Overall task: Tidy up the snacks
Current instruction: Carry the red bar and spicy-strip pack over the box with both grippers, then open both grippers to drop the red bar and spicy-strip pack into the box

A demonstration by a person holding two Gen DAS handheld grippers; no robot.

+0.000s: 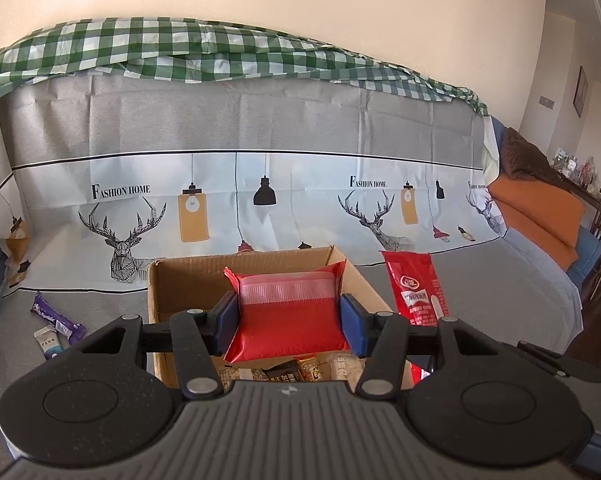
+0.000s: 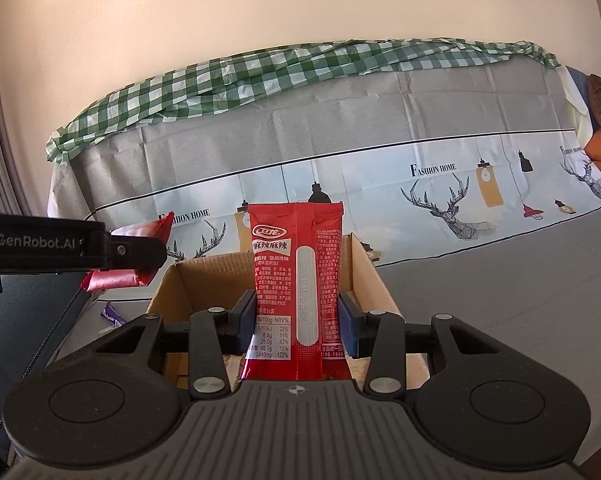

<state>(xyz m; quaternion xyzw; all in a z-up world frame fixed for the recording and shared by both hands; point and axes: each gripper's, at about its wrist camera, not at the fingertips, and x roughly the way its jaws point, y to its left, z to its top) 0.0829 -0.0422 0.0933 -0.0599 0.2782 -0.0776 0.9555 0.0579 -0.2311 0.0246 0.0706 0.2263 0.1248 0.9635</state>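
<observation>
My left gripper (image 1: 287,322) is shut on a puffy red snack pack (image 1: 286,312) and holds it above the open cardboard box (image 1: 188,280). Several small wrapped snacks (image 1: 296,372) lie in the box bottom. In the right wrist view, my right gripper (image 2: 298,322) is shut on a tall red snack packet (image 2: 296,280), upright over the same box (image 2: 192,284). That packet (image 1: 416,290) also shows at the right in the left wrist view. The left gripper's arm (image 2: 60,246) with its red pack (image 2: 140,256) enters from the left.
The box sits on a grey sofa seat with a deer-print cover (image 1: 260,196) and a green checked cloth (image 1: 180,48) behind. A purple bar (image 1: 56,318) and a small white packet (image 1: 50,342) lie left of the box. Orange cushions (image 1: 540,216) sit at the far right.
</observation>
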